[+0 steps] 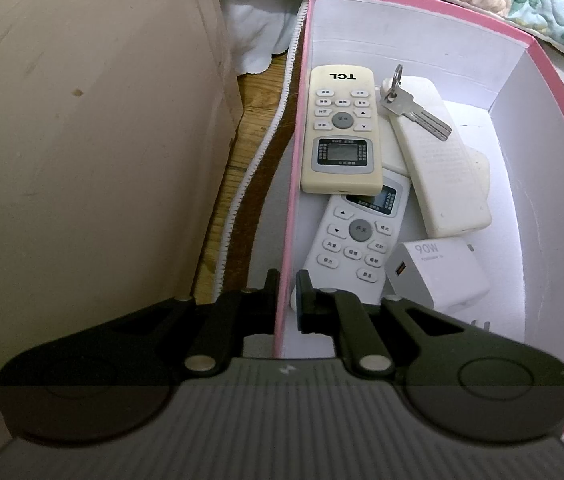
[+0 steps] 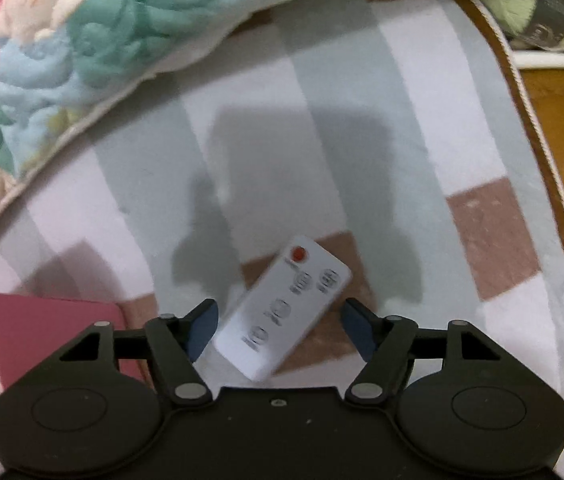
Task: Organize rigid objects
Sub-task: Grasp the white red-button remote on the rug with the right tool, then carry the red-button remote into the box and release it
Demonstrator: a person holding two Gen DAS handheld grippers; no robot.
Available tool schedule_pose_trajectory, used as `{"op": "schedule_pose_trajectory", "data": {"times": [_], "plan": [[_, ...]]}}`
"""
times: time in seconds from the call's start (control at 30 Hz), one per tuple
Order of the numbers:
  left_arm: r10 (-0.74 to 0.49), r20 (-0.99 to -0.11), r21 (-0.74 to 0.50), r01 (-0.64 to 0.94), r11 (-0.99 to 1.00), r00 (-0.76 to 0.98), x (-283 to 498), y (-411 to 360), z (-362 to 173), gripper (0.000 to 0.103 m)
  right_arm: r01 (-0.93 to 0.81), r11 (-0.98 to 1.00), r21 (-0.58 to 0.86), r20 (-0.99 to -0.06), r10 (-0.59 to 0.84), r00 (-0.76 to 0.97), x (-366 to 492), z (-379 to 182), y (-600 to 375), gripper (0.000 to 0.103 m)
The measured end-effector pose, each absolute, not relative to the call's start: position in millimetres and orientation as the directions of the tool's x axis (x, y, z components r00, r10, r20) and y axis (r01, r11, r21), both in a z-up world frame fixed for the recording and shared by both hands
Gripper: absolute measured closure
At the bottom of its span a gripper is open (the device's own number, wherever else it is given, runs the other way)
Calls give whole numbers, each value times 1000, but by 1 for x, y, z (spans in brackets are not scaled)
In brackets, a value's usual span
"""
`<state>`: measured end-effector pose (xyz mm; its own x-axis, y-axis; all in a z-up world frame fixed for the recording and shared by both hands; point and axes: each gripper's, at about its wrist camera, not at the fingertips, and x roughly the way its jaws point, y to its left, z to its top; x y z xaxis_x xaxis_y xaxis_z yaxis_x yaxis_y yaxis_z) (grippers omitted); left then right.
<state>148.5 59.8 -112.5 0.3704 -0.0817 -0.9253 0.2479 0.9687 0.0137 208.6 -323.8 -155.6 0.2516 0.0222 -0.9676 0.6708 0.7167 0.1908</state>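
- Pink box [image 1: 553, 92]: left gripper [image 1: 285, 300] pinches its near wall, steadying it.
- Right gripper [image 2: 280, 326]: fingers spread either side of the small white remote [image 2: 282, 308] on the striped blanket [image 2: 361, 100], apparently not touching it.
- Centre over the remote, then close.

You've got a bed w/ a checked blanket [image 2: 361, 128] in grey, white & brown squares. A floral quilt [image 2: 62, 40] is bunched at its far edge. Beige wall panel [image 1: 82, 140] on the left, wood floor [image 1: 234, 184] in the gap. Dim indoor light, soft shadows.
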Motion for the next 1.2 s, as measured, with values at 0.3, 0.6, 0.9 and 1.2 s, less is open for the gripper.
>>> {"op": "schedule_pose_trajectory", "data": {"times": [0.3,0.6,0.9,1.2], "plan": [[-90,-925,3,245,970,368,149,61,-111,96,367,930,-14,-931,-146,335,224,-151,-287,57],[-92,-926,1,245,970,367,149,62,-111,96,267,964,20,-939,-73,335,213,-163,-293,58],[-89,-926,2,242,970,367,149,63,-112,96,176,982,63,-845,-41,533,151,-145,-279,58],[-95,-924,-4,239,971,371,149,65,-110,96,135,987,89,-715,-31,698,100,-75,-258,59]]}}
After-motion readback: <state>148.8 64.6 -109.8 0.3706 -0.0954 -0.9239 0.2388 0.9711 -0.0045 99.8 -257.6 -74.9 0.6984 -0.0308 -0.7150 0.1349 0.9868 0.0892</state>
